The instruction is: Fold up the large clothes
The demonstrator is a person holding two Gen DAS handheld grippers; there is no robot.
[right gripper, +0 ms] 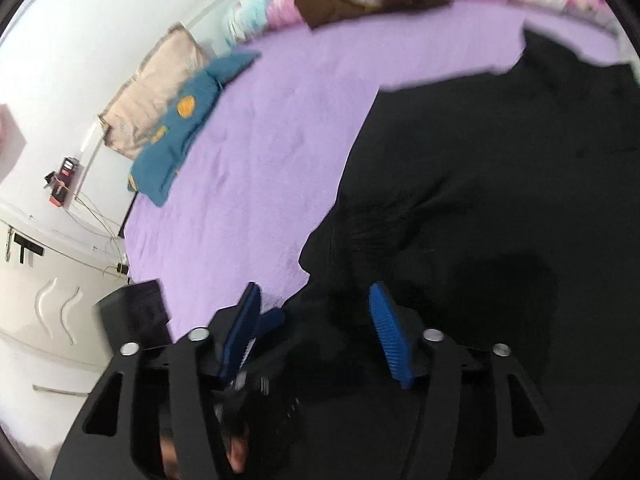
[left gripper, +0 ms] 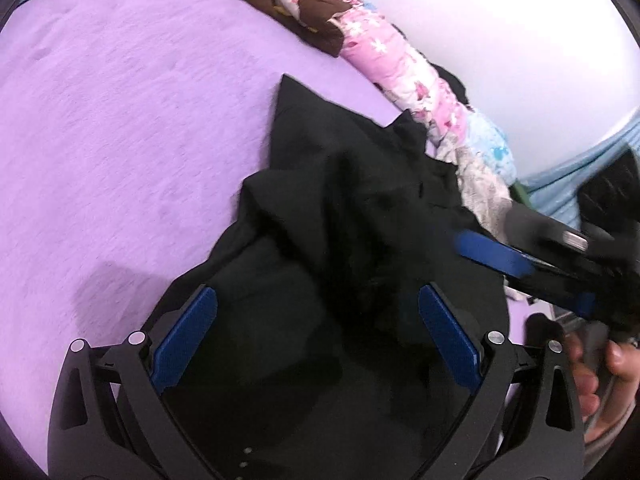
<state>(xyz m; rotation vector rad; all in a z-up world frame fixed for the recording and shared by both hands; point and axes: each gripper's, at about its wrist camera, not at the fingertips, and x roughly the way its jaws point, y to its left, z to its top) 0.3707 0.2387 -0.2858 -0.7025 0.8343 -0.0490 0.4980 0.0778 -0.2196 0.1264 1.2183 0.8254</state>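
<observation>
A large black garment lies crumpled on the purple bed sheet. My left gripper hovers over its near part, open, with the blue pads wide apart and only loose cloth below them. My right gripper comes in from the right, over the garment's right edge, blurred. In the right wrist view the right gripper stands open over the black garment near its left edge, and its pads press on nothing. A blue fingertip of the other gripper shows beside its left finger.
A pink floral quilt and a brown patterned cloth line the bed's far side along a white wall. A teal pillow and a beige pillow lie at the head. A black box stands off the bed. A person's hand holds the right gripper.
</observation>
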